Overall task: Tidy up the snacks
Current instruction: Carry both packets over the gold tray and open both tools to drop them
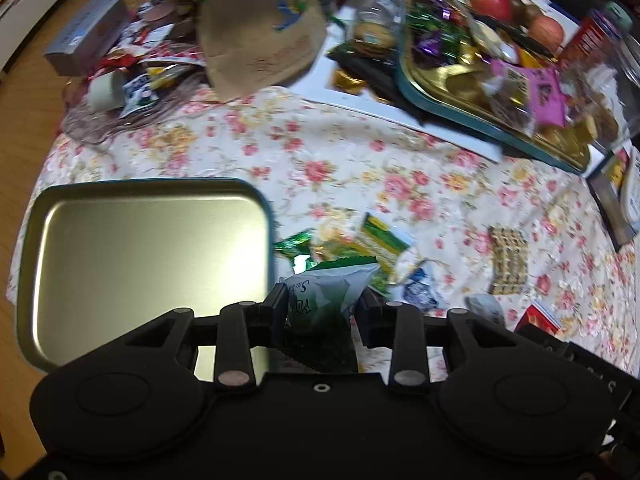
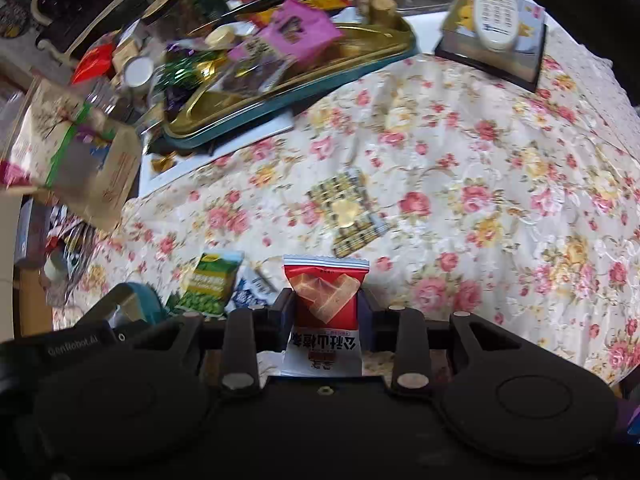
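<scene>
My left gripper [image 1: 320, 304] is shut on a green and white snack packet [image 1: 332, 288], held just right of an empty metal tin tray [image 1: 152, 264]. My right gripper [image 2: 326, 304] is shut on a red and white snack packet [image 2: 326, 300] above the floral tablecloth. Loose snacks lie on the cloth: green packets [image 1: 380, 240], a blue and white packet [image 1: 420, 292] and a checkered gold packet [image 1: 508, 260]. The right wrist view shows the checkered packet [image 2: 350, 210] and a green pea packet [image 2: 210, 284]. A second tin tray [image 1: 440, 80] at the back holds several mixed snacks.
A brown paper bag [image 1: 260, 40] and a snack pile [image 1: 132, 68] sit at the back left. Apples [image 1: 492, 0] and jars stand behind the full tray [image 2: 280, 92]. A remote control [image 2: 494, 8] lies on a box at the back right. The left gripper's body [image 2: 80, 344] shows at lower left.
</scene>
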{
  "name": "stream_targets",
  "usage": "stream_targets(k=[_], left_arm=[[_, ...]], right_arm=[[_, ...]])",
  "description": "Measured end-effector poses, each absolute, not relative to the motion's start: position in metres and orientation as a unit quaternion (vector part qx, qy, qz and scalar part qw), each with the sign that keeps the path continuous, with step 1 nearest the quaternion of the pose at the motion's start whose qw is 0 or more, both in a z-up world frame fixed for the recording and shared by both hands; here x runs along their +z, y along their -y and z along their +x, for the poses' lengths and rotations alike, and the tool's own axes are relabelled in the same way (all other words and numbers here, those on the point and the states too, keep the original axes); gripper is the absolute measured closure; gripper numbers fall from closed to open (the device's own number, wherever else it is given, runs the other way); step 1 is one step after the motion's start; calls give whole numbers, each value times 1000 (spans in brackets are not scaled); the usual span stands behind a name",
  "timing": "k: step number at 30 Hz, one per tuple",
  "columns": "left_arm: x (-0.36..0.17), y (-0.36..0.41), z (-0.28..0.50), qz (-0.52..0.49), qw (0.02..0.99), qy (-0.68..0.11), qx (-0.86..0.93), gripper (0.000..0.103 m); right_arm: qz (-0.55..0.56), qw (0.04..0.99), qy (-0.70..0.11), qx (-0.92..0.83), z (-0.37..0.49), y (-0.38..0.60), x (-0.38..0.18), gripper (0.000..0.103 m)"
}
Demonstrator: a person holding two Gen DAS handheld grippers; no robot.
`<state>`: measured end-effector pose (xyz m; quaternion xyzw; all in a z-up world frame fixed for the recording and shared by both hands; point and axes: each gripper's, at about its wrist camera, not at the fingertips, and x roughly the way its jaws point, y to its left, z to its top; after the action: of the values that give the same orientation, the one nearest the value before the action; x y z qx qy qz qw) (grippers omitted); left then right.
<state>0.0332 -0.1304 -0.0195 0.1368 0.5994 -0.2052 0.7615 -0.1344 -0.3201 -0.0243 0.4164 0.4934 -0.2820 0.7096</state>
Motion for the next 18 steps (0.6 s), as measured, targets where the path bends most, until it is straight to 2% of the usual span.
stream_targets(k=[18], left_arm=[[-17,28,92,83,786,-603,-107,60]], right_arm=[[374,751,-513,-184,-53,227,-6,67]])
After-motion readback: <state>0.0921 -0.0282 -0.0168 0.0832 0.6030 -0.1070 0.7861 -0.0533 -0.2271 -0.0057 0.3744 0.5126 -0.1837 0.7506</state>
